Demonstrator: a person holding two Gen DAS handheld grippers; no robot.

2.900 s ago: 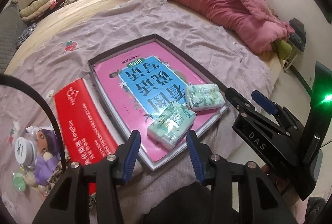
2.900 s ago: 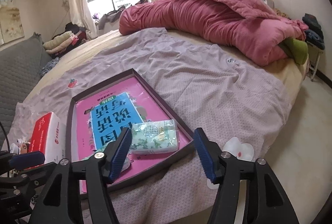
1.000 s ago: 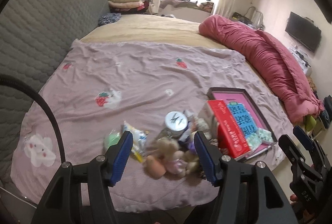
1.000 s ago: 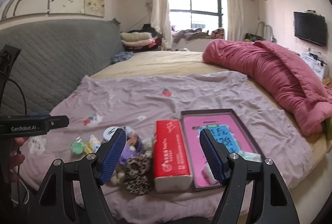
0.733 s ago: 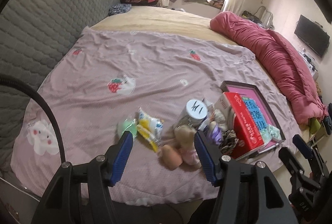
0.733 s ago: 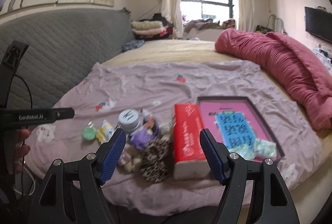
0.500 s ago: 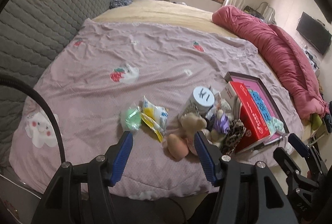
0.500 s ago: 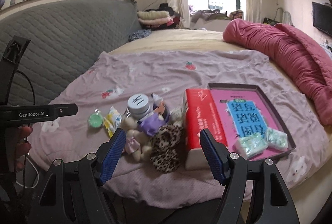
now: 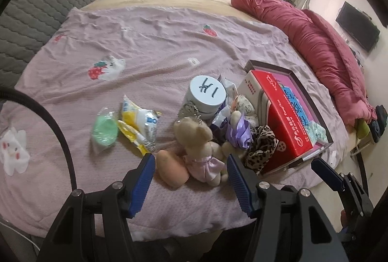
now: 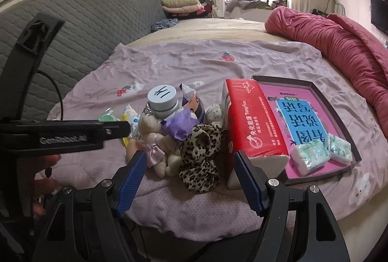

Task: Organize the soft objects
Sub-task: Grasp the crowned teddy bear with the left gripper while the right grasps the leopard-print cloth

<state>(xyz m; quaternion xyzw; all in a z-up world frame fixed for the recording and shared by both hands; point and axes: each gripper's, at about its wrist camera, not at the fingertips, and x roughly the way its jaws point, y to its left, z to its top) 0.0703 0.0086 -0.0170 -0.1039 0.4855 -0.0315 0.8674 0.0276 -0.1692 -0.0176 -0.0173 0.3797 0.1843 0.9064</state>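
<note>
Your left gripper [image 9: 190,179] hangs with its jaws spread and nothing between them, just above the near edge of the lilac sheet [image 9: 150,43]; your right gripper [image 10: 188,179] is spread wider, also empty. The soft things sit in a heap ahead of both: a beige plush bear in a pink skirt [image 9: 198,145], a peach-coloured soft lump [image 9: 171,171] touching it, a purple bow [image 9: 238,133] and a leopard-print scrunchie [image 10: 200,153]. Behind them stands a round tin [image 9: 206,94] with handwritten black strokes on its pale lid that you cannot read for certain. The red tissue pack [image 10: 252,121] carries white Chinese print and the Latin word "YongHao" along its side; beside it the dark-rimmed tray [image 10: 320,97] holds a pink and blue sheet with large Chinese characters, upside down to you, and two green-patterned tissue packets [image 10: 320,154]. From the right wrist the left tool's bar, lettered "GenRobot.AI", crosses the picture and hides most of the green pouch [image 9: 104,127] and yellow-and-white sachets [image 9: 140,121], which the left wrist shows in full. The sachet print is too small to read. The left view cuts the tray's packets nearly away behind the red pack.
</note>
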